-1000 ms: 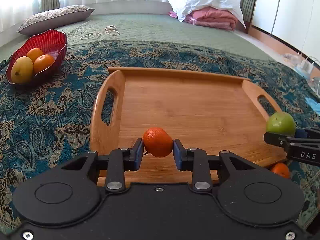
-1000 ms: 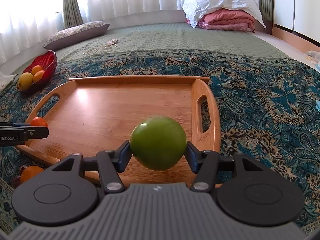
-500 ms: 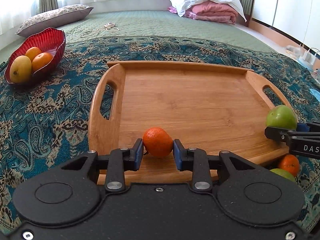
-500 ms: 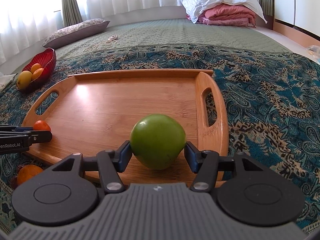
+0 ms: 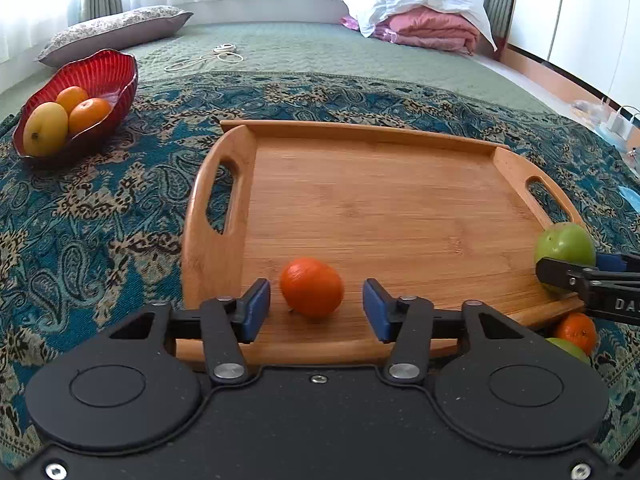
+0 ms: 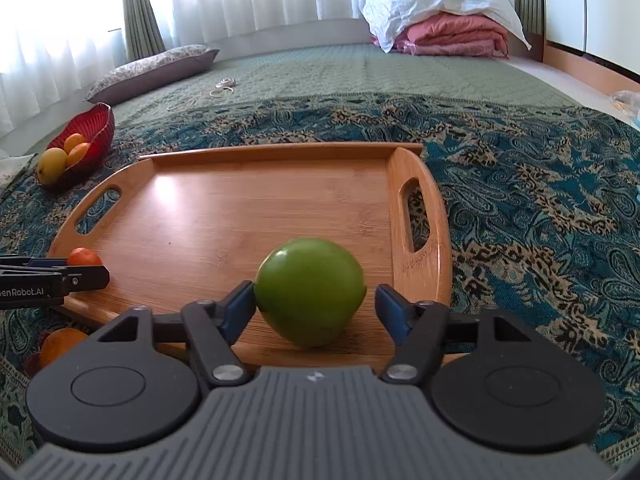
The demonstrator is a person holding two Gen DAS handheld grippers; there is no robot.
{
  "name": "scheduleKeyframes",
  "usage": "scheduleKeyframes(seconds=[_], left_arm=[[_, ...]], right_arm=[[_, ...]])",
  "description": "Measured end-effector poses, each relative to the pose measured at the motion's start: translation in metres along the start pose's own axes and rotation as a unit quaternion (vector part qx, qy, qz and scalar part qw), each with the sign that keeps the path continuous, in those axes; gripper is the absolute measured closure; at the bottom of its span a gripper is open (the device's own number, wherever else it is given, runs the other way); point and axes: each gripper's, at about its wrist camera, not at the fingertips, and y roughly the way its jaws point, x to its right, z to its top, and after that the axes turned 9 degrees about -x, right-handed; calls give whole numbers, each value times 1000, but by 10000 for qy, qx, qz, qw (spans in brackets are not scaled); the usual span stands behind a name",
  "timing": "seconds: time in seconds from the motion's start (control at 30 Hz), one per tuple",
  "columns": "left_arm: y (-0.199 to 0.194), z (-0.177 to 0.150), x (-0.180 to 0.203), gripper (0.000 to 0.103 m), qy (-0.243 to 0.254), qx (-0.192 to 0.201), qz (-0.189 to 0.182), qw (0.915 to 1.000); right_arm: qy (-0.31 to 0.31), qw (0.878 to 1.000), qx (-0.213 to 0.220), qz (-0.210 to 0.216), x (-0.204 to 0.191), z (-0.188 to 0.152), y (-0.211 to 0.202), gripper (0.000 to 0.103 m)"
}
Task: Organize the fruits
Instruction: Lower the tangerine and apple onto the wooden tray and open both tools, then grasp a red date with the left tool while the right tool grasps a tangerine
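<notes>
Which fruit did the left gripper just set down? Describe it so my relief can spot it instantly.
Find the wooden tray on the patterned blanket. At its near edge, by the left handle, a small orange mandarin sits between the open left gripper fingers. The tray's only other fruit is the bigger green apple on the right.

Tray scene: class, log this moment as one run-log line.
left gripper: open, orange on tray | right gripper: open, green fruit on tray | next: withdraw
</notes>
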Motion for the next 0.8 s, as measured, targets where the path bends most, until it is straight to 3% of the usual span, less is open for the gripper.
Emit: scheduleKeyframes(seconds=[0.07,0.13,0.2,0.4,0.53,0.8], left_arm=[[-5,-3,-1,45,-11,70,-21,10000],[-13,-7,-2,24,-41,176,-82,9998],[-22,-12,-3,17,-36,300,-186,9994],[-48,-34,1,8,251,681,-170,9972],[-62,-52,3,3,315,900,-189,9953],[-71,-83,-3,1,247,943,-210,9950]], right_arm=[[-4,10000,62,32,1,-3,-5,19],[-14,9999,148,43,1,-9,-12,15],[-47,9996,274,47,1,-18,-19,12],[-76,9989,453,89,3,-44,-37,10],[-250,9980,572,22,2,-58,-45,1],[-708,9947,666,-323,-10,-76,-50,0]])
